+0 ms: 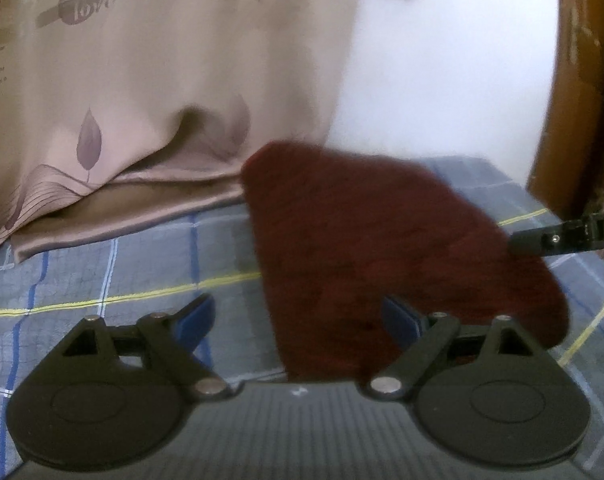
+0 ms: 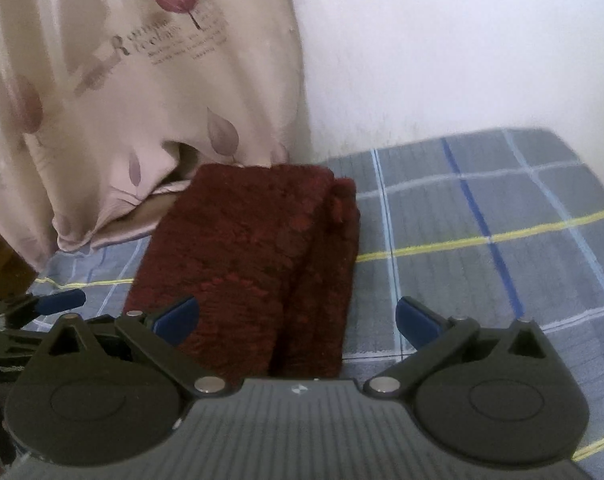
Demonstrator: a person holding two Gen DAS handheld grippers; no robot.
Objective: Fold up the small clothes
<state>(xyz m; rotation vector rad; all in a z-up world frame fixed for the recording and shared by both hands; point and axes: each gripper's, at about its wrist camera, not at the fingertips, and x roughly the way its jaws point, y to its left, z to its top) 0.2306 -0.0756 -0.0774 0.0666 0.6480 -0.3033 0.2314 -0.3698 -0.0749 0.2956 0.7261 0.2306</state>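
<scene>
A dark red fuzzy cloth [image 2: 254, 256] lies folded in layers on the blue plaid sheet [image 2: 482, 216]; it also shows in the left wrist view [image 1: 382, 248]. My left gripper [image 1: 298, 320] is open, just above the cloth's near edge, its right finger over the cloth. My right gripper [image 2: 298, 320] is open and empty, above the cloth's near right part, its left finger over the cloth. The left gripper's blue finger [image 2: 62, 300] shows at the left of the right wrist view. A black part of the right gripper [image 1: 562, 238] shows at the right edge of the left wrist view.
A beige printed curtain [image 1: 150, 112] hangs behind the cloth and drapes onto the sheet; it also shows in the right wrist view [image 2: 122, 100]. A white wall [image 2: 442, 60] stands behind. A brown wooden frame [image 1: 574, 100] rises at the right.
</scene>
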